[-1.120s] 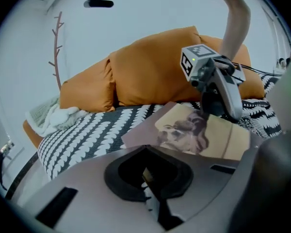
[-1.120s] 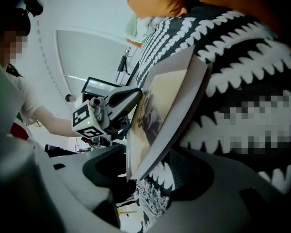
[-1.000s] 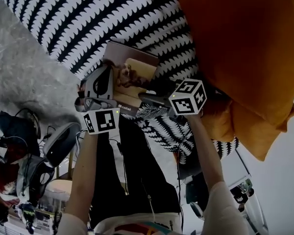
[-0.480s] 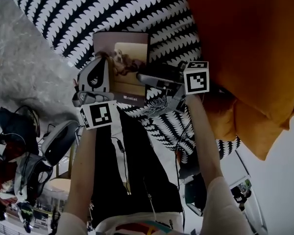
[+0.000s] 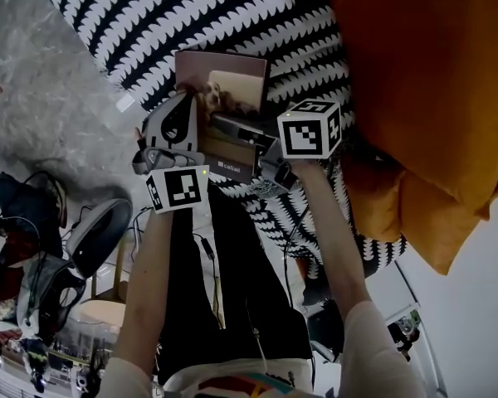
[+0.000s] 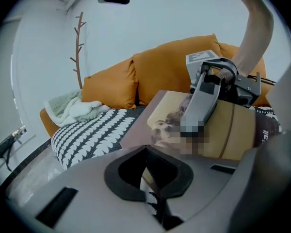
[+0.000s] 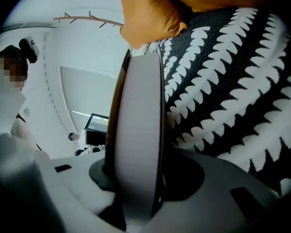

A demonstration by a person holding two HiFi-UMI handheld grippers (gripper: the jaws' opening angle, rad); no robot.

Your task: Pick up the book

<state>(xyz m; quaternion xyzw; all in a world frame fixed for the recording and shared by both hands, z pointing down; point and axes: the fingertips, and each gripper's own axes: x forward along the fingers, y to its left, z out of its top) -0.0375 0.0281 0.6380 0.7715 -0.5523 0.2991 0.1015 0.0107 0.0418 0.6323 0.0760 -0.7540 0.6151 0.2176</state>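
The book [image 5: 232, 98] seems lifted off the black-and-white cushion [image 5: 257, 23], shared between two grips, probably to keep it from swinging. The left gripper [image 5: 183, 118] has its fingers closed on the book's 9 o'clock edge. The right gripper [image 5: 232, 129] comes in from 4 o'clock, fingers half apart and clamped across the page block. Both forearms reach toward 12 o'clock, grippers tipped slightly down.
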